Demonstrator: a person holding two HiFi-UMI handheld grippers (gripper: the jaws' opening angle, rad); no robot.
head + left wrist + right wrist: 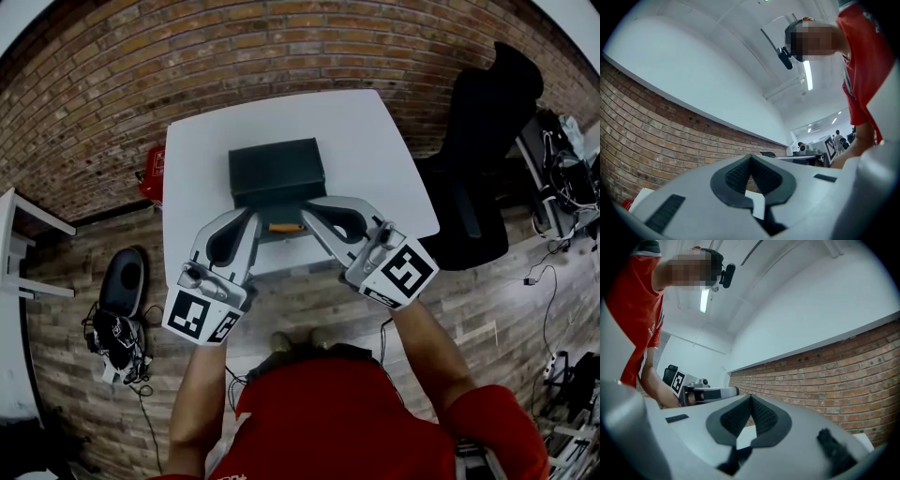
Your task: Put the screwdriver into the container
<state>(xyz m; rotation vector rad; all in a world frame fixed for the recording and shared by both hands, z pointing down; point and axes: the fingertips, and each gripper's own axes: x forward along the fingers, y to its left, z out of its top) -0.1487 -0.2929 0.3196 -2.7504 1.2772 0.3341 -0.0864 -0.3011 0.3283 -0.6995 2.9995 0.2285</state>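
Nearest, the left gripper (pixel 251 221) and right gripper (pixel 309 210), smooth white plastic shells with ribbed black rubber pads (pixel 740 176), reach over the front edge of the flat white square table (pixel 375 159). Each pair of jaws is pressed together at the tips, with nothing between them. Between the two grippers lies the orange-handled screwdriver (pixel 286 227), just in front of the dark matte rectangular box container (pixel 277 169); whether it rests inside I cannot tell. Beyond stands a rough red brick wall (pixel 234 47).

Bare white tabletop (pixel 375 141) lies open left, right and beyond the dark container (pixel 277 171), whose near side is crowded by the left gripper (pixel 251 217) and right gripper (pixel 309 212), a black office chair (pixel 483 141) hemming the table's right edge.
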